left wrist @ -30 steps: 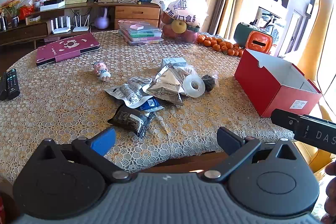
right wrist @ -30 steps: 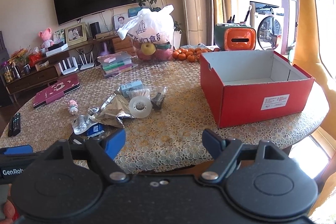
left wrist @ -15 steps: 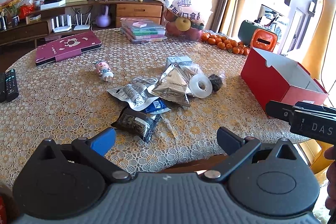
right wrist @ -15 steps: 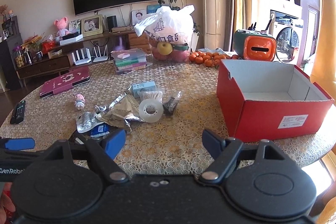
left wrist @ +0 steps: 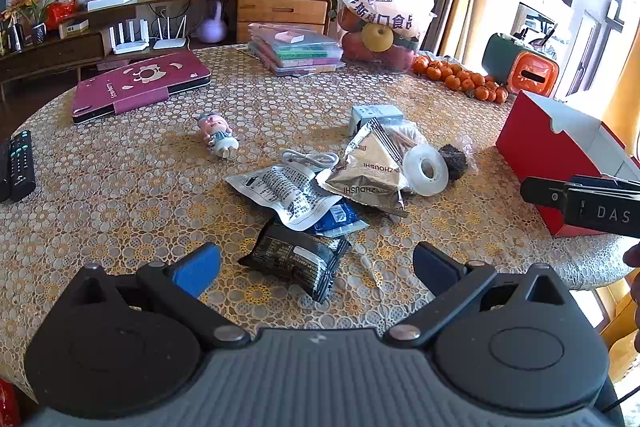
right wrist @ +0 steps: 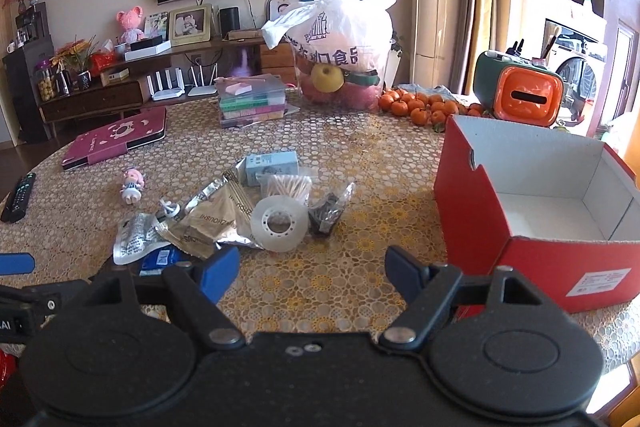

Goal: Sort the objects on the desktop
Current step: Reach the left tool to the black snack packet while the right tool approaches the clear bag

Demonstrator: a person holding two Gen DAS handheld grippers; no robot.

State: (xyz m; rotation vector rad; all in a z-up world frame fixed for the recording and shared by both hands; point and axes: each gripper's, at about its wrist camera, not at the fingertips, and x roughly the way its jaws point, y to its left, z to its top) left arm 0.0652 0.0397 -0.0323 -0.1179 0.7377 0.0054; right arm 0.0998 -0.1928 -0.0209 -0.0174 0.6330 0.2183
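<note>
1. The left gripper (left wrist: 316,265) is hovering over the near edge of the table (left wrist: 120,187), its jaws standing wide with nothing between them
2. A black packet (left wrist: 294,259) is lying on the table right in the gap between the left fingers, not touched by either
3. The right gripper (right wrist: 312,267) is also spread wide and carrying nothing, hanging over the near edge of the table just left of the red box (right wrist: 532,223)
4. The red box is sitting open and upright at the right side of the table, showing a bare white inside
5. The pile of loose things is lying left of the box, well apart from it: a tape roll (right wrist: 279,223) is leaning against a silver pouch (right wrist: 216,223), with a small dark bagged item (right wrist: 328,213) just beside the roll on the box side
6. A bag of cotton swabs (right wrist: 286,185) and a pale blue carton (right wrist: 272,166) are sitting behind the roll, farther from the grippers
7. A white printed pouch (left wrist: 284,193) is lying over a blue packet (left wrist: 338,219), and a white cable (left wrist: 310,159) is coiling behind them
8. A small doll (left wrist: 218,135) is lying alone, farther left of the pile
9. A maroon case (left wrist: 140,85) and a remote (left wrist: 22,165) are resting far left of the box
10. Oranges (right wrist: 420,105) and a fruit bag (right wrist: 340,47) are sitting behind the box
</note>
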